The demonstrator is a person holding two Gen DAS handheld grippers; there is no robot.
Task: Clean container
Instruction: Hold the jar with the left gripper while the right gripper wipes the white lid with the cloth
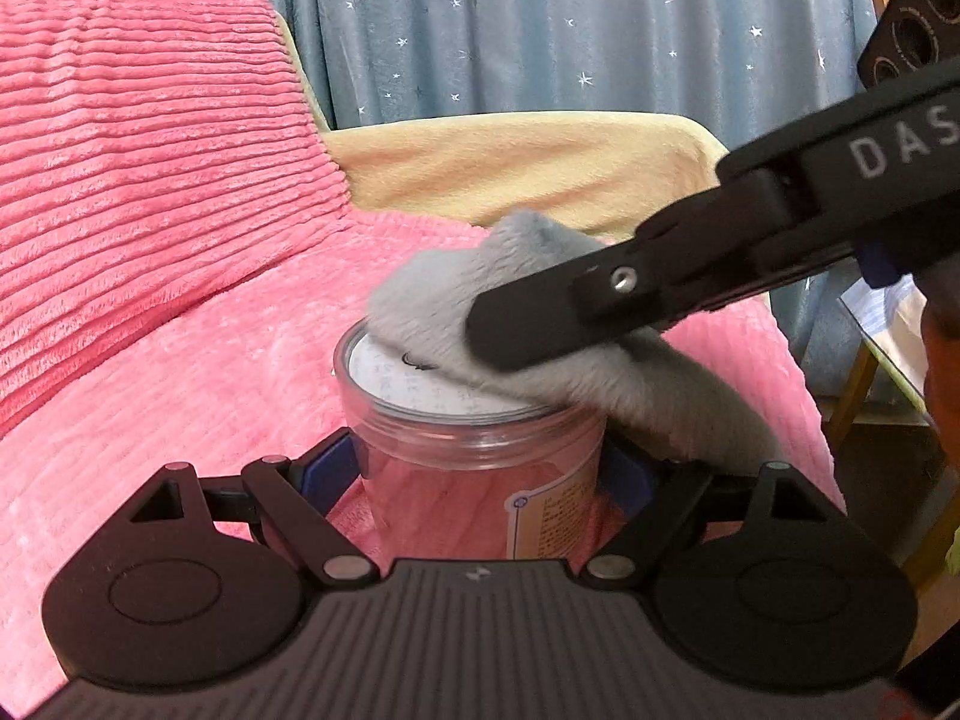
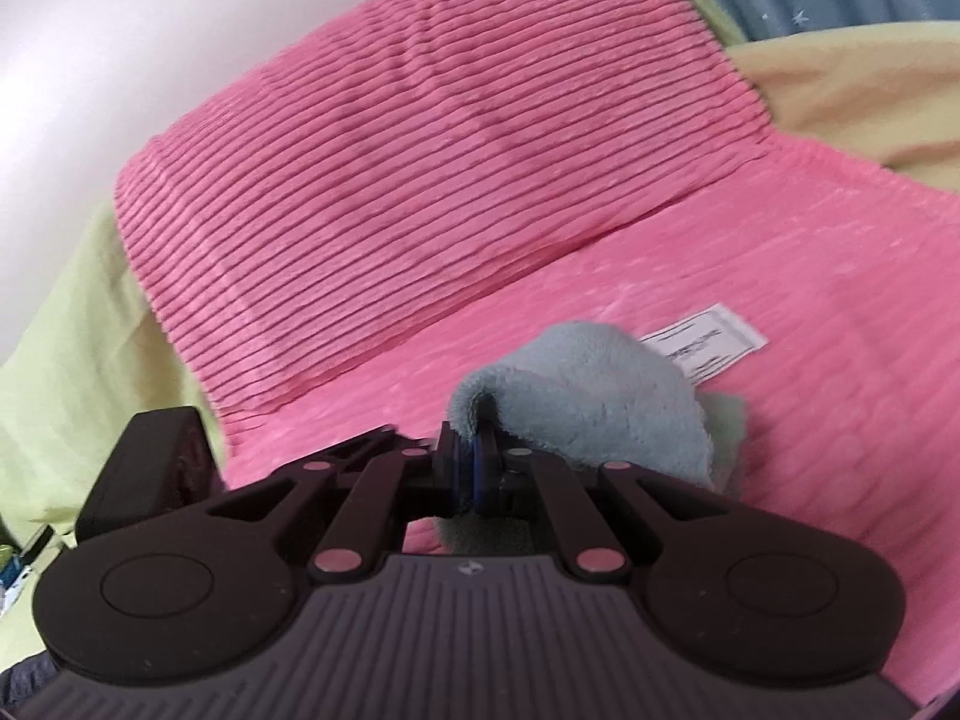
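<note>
Jar (image 1: 480, 468): clear plastic, round, upright on a pink ribbed blanket (image 1: 150, 390). A white printed seal covers its mouth; a label with an orange edge shows low on its side. The pink shows through the wall.

Left claw (image 1: 480, 480): black, with blue pads. Its two fingers press the jar's sides from left and right, so it is clamped on the jar, which sits right between the fingertips, close to the camera.

Cloth (image 1: 432, 300): grey-blue, fluffy, short pile, bunched into a soft lump. It lies on the jar's top, touching the seal, and trails down past the rim on the right.

Right claw (image 2: 474, 468): same black build. In its own view the fingers are pinched together on a fold of the cloth (image 2: 588, 396). From the left view it reaches in from the right, above the jar.

Behind: a pink ribbed cushion (image 2: 420, 150), a yellow cover (image 1: 510, 162) and a blue star-print curtain (image 1: 540, 18). A white printed tag (image 2: 708, 342) lies on the blanket.
</note>
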